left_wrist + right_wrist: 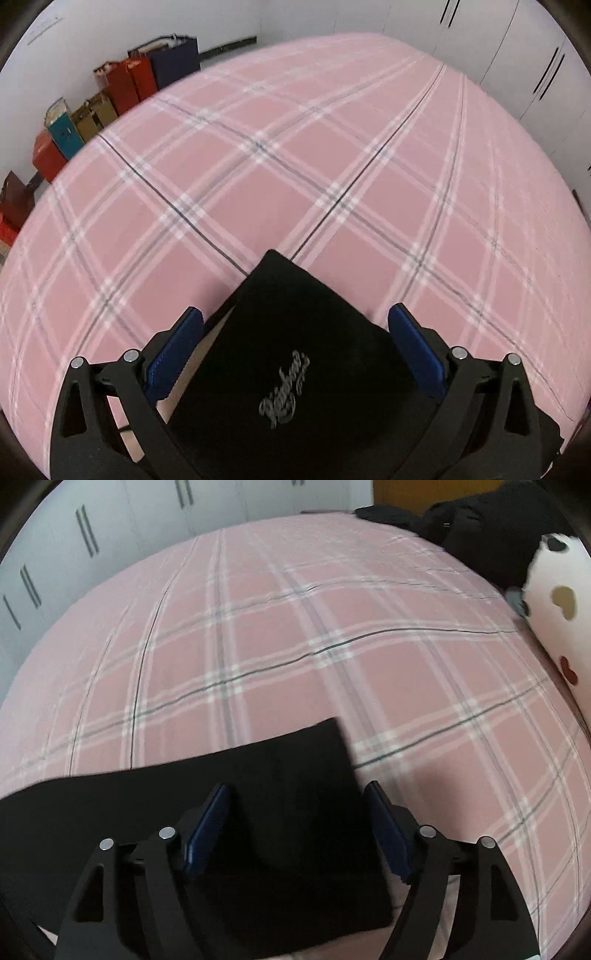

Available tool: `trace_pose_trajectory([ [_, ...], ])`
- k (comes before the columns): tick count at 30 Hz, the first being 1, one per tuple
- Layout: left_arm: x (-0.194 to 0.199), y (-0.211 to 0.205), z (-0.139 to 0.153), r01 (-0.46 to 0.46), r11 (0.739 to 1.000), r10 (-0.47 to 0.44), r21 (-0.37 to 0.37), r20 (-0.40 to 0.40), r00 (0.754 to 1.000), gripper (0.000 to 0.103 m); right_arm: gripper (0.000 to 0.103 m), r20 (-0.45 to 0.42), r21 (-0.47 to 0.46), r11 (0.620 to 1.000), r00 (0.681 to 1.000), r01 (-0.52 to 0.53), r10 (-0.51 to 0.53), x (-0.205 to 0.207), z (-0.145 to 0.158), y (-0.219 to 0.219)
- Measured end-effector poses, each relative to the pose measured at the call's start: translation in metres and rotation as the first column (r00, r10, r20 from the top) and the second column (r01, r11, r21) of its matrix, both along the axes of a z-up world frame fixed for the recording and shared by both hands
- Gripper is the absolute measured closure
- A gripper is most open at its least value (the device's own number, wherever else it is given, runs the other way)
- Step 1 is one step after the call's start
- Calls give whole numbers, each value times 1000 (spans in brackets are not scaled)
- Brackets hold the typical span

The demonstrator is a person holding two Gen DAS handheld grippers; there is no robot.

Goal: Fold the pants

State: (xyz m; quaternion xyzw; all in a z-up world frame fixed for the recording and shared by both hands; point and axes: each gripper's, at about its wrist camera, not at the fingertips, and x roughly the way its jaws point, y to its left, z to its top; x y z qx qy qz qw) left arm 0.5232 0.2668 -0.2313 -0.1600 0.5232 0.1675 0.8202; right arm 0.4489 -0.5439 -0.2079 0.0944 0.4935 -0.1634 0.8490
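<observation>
Black pants [295, 350] with a silver script logo lie flat on the pink plaid bed sheet [295, 166]. In the left wrist view my left gripper [295, 317] is open, its blue pads [177, 354] wide apart on either side of a corner of the pants, above the cloth. In the right wrist view my right gripper [297, 794] is open over the other end of the pants [258, 794], near their right edge. Neither gripper holds cloth.
Coloured paper bags and boxes [110, 96] stand along the wall beyond the bed's left edge. White wardrobe doors [74, 535] stand behind the bed. A black garment pile [480, 528] and a white pillow with hearts [554, 602] lie at the far right.
</observation>
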Motion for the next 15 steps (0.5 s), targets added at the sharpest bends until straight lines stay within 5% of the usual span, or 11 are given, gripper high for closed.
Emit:
trace_pose_trajectory([
  [2,4,-6,-10,37,999,-37,18,-27,999,21,38,13,-12,1000,1000,-14,14,3,2,7],
  [3,4,-9,-12,51,998,-50,30,-33,998,24,59,23,4,1000,999,-24,24,3,3,8],
  [4,4,-12,-10,68,997,-68,28,-10,998,42,81,27,10,1000,999,-29,29,4,5,10],
  [5,2,-15,-5,93,996,-93,6,14,996,62,88,28,9,999,999,-38,38,4,8,14],
  [7,-3,-16,3,93,995,-92,-32,30,995,83,91,44,-16,998,997,-57,57,1,17,22],
  [15,-72,2,94,138,988,-123,-70,185,975,87,92,193,32,993,976,-111,103,-60,88,18],
])
